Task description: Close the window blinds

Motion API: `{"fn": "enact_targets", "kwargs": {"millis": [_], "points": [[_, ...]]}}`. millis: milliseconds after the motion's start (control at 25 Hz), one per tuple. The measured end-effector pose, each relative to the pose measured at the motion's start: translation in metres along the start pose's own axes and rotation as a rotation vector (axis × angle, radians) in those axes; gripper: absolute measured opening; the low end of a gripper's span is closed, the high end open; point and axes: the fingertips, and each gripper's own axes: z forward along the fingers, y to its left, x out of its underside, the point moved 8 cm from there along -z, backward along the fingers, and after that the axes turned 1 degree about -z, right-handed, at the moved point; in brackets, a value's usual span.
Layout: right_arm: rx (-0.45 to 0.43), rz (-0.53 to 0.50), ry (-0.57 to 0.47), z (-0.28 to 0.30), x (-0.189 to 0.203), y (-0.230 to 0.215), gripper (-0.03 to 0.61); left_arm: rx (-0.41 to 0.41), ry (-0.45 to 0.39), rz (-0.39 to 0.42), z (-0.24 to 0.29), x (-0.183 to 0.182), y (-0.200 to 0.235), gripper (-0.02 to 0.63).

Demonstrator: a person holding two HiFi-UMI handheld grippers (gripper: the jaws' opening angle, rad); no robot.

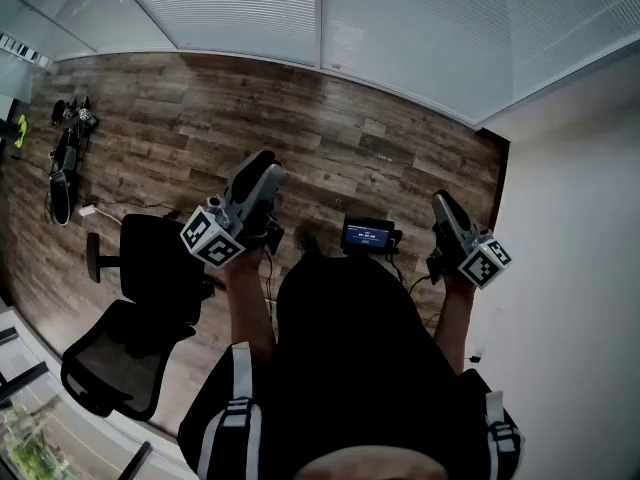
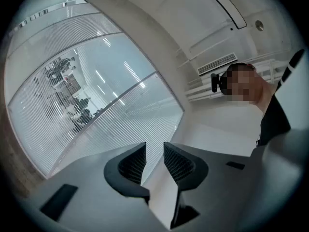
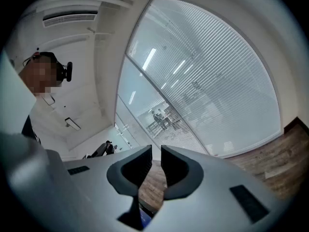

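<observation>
White slatted blinds (image 1: 230, 8) cover the glass wall across the top of the head view, split by a vertical frame post (image 1: 320, 18). In the left gripper view the blinds (image 2: 96, 105) fill the left half, and through their slats I see a room beyond. In the right gripper view the blinds (image 3: 217, 81) fill the right half. My left gripper (image 1: 262, 163) is held in front of my body, well short of the glass. Its jaws (image 2: 154, 149) stand a little apart with nothing between them. My right gripper (image 1: 440, 203) is held the same way, its jaws (image 3: 156, 151) narrowly apart and empty.
A black office chair (image 1: 140, 298) stands close on my left. A small device with a lit screen (image 1: 367, 235) hangs at my chest. Dark gear (image 1: 65, 158) lies on the wood floor (image 1: 200, 118) at far left. A white wall (image 1: 570, 218) runs along my right.
</observation>
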Motion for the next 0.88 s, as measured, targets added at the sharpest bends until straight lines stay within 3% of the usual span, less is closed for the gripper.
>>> {"fn": "enact_targets", "kwargs": {"millis": [600,880], "points": [[-0.002,0.012,0.011,0.009,0.002,0.003,0.064,-0.002,0.001,-0.005,-0.001,0.000,0.005,0.121],[0.037,0.054,0.020,0.022,0.003,-0.003,0.064,-0.018,0.000,-0.020,-0.006,-0.003,0.018,0.121]]}}
